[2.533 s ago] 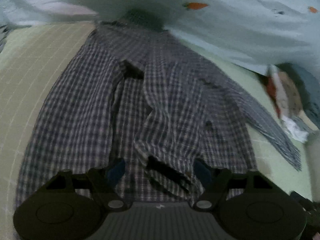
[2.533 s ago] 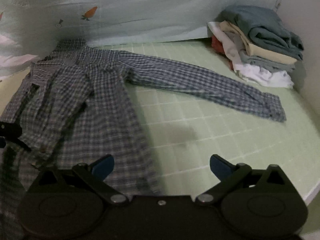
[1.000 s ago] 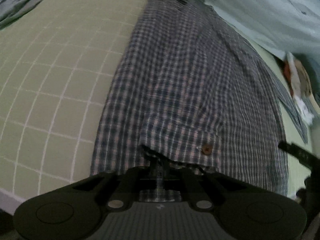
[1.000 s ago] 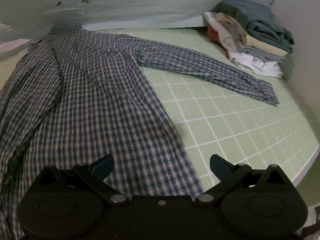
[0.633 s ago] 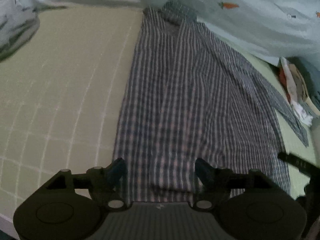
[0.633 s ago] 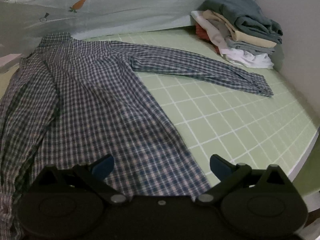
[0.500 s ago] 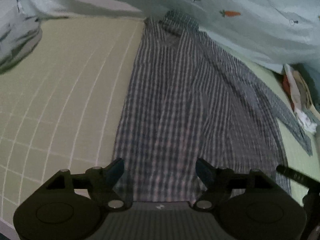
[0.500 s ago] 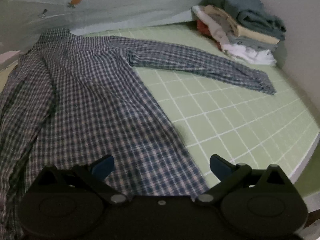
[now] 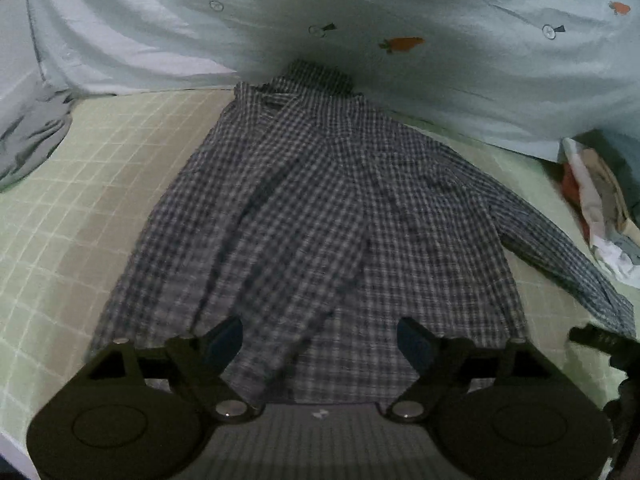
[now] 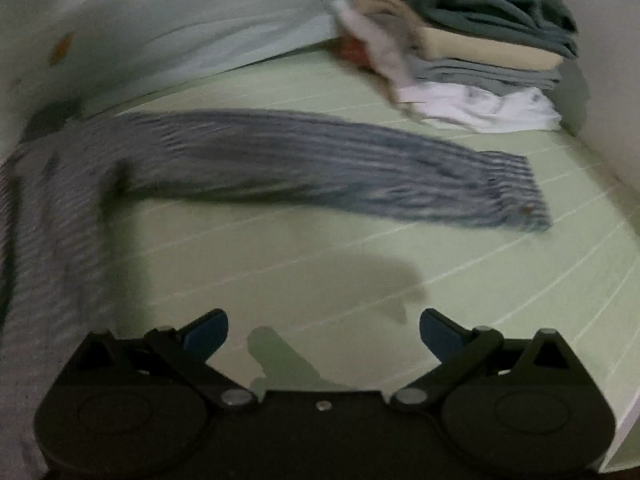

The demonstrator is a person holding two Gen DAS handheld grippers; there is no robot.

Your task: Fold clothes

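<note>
Shirt (image 9: 320, 216) lies spread ahead of the left gripper (image 9: 320, 340), fingers wide apart, empty; right gripper (image 10: 324, 332) equally wide, empty, sleeve (image 10: 320, 160) beyond.

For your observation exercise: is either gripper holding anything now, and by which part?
Nothing is held. The left gripper and right gripper are both open above the shirt and mat.

There was one plaid shirt (image 9: 320, 216), one pile of folded clothes (image 10: 472, 60), two grippers, and one carrot-print sheet (image 9: 400, 20).
</note>
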